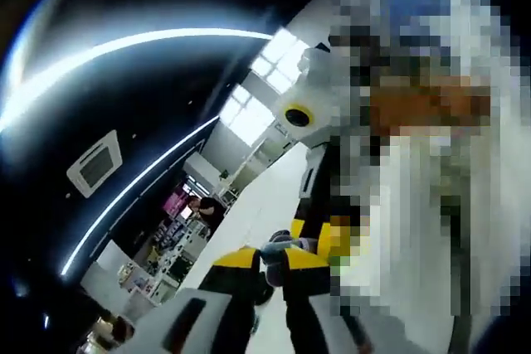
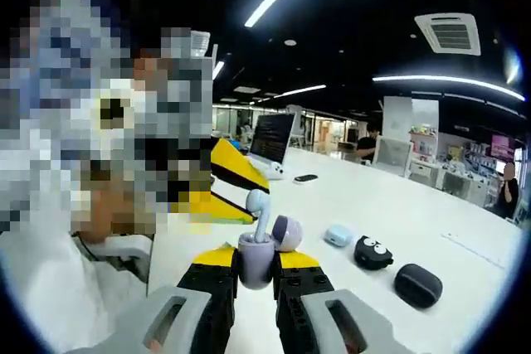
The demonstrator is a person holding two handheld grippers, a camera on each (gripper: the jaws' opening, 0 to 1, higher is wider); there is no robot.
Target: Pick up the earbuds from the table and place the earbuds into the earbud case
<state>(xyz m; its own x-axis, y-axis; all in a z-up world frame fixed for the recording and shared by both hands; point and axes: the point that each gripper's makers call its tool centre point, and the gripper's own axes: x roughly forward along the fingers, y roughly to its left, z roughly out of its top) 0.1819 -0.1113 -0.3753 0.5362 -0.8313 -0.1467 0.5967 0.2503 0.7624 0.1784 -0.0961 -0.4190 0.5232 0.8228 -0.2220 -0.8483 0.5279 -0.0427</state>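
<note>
My right gripper [image 2: 255, 275] clamps the open purple earbud case [image 2: 256, 261]; my left gripper [image 1: 272, 261] pinches a white earbud [image 2: 260, 213] standing in it. I should press straight down, then let go.

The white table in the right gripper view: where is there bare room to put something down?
The table is bare between the dark phone near the laptop and the light blue case, and further right beyond the black googly-eyed case and dark oval case. It is crowded around those three cases and near the right gripper, which holds a purple case with an earbud.
</note>
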